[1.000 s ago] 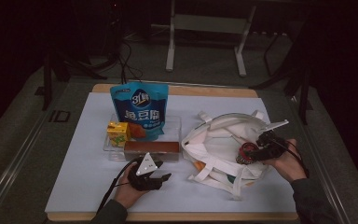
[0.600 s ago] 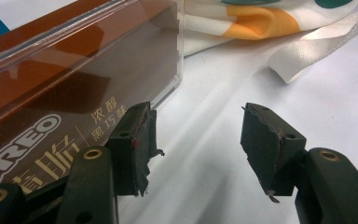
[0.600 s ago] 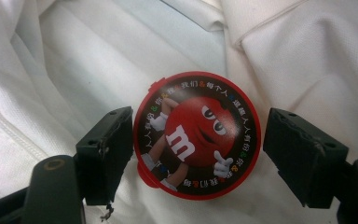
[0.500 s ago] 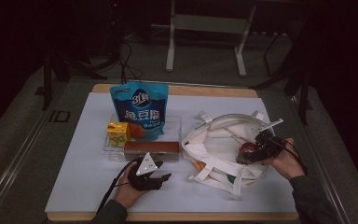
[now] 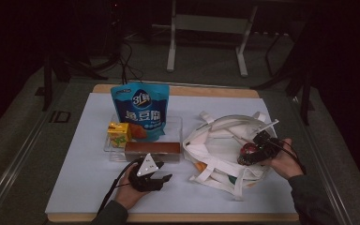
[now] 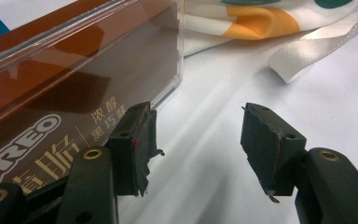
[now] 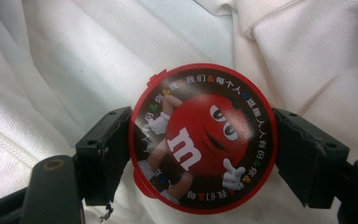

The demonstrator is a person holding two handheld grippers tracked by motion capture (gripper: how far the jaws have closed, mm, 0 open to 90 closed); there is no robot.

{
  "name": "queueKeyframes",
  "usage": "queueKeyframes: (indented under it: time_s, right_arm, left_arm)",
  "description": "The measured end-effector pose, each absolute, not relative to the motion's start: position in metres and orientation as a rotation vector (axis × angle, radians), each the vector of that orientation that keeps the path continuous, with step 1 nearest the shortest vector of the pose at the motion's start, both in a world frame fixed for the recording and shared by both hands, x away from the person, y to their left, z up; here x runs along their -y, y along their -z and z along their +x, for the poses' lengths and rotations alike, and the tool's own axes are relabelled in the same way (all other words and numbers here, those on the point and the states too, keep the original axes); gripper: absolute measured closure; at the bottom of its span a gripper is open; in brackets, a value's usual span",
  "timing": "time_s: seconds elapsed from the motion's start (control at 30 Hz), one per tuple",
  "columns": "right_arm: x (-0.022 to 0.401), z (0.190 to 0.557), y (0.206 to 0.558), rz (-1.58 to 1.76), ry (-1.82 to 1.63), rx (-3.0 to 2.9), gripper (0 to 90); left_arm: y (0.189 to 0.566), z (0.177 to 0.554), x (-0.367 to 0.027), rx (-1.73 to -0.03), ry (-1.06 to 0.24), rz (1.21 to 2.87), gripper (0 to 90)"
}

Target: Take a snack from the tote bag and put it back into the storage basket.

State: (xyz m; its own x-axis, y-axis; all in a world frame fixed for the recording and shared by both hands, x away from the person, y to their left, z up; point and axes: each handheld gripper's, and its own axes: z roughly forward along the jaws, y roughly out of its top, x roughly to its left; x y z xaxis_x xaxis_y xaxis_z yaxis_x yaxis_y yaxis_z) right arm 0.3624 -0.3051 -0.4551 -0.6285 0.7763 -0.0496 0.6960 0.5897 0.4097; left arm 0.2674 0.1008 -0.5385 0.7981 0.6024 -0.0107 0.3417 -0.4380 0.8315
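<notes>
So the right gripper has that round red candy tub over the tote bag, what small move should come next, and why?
Probably lower the red M&M's tub a little further into the white tote bag before letting go. The right gripper is shut on its sides, with only white cloth beneath it. The left gripper is open on the table beside the brown Oreo box, holding nothing.

Both grippers are matte black, and the left gripper [image 5: 161, 178], nearest the brown box [image 5: 152, 150], carries a pale grey three-cornered plate and trails a black cable. Its jaws end in square black pads with worn, frayed edges, on arms set with brass-ringed screw holes. The person wears dark grey sleeves [image 5: 309, 199].
</notes>
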Motion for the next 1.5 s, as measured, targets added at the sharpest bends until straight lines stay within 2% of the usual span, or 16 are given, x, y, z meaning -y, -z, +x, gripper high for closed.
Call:
queueKeyframes:
  time_s: [1.5]
  right_arm:
    - [0.290,0.368,0.454,1.216,-0.466,-2.611,25.4]
  left_arm:
    - [0.539,0.268,-0.101,-0.700,-0.357,2.067,43.7]
